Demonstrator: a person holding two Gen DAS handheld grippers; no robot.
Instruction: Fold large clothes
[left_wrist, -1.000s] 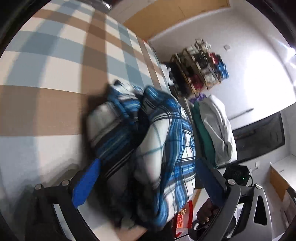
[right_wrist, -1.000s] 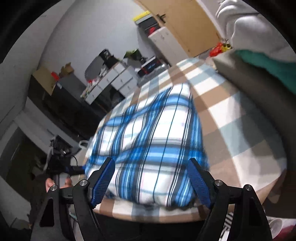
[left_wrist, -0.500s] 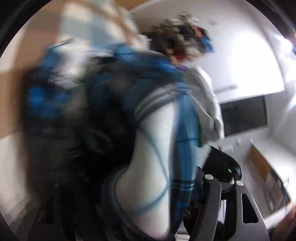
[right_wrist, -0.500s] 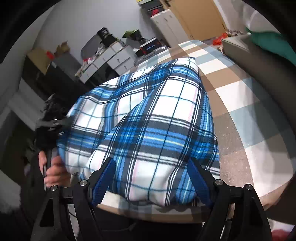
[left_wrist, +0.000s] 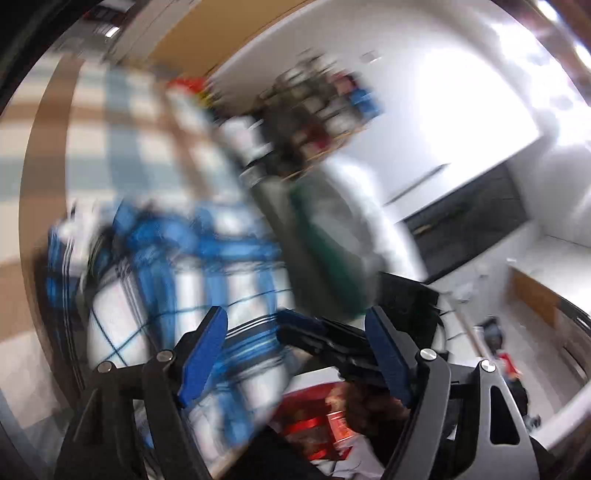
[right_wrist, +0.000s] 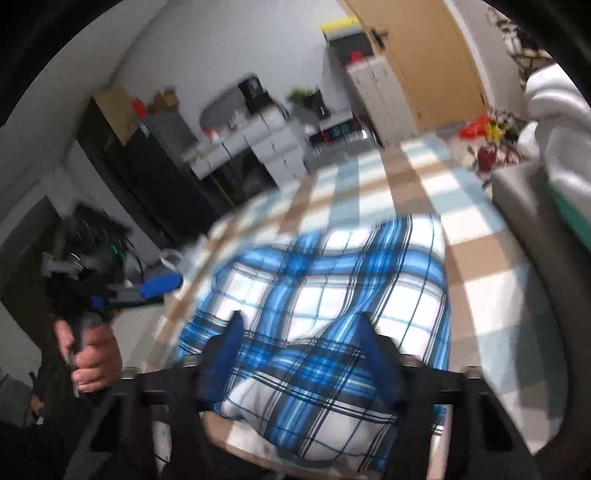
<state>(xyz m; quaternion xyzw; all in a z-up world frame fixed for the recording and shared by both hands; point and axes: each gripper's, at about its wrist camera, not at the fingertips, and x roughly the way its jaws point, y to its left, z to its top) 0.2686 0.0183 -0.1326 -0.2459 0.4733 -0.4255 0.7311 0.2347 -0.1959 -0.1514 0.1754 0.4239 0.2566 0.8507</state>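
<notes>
Checked tablecloth (right_wrist: 476, 258), brown, white and pale blue, spreads ahead of both grippers. Blue plaid garment (right_wrist: 332, 295), bunched, lies on it; its near fold sits between the right gripper's (right_wrist: 301, 338) jaws, which have just been closing, though contact with the pads cannot be judged. Left gripper (left_wrist: 295, 332), jaws apart and just reopening, holds nothing; the garment (left_wrist: 192, 288) lies ahead and to its left.
</notes>
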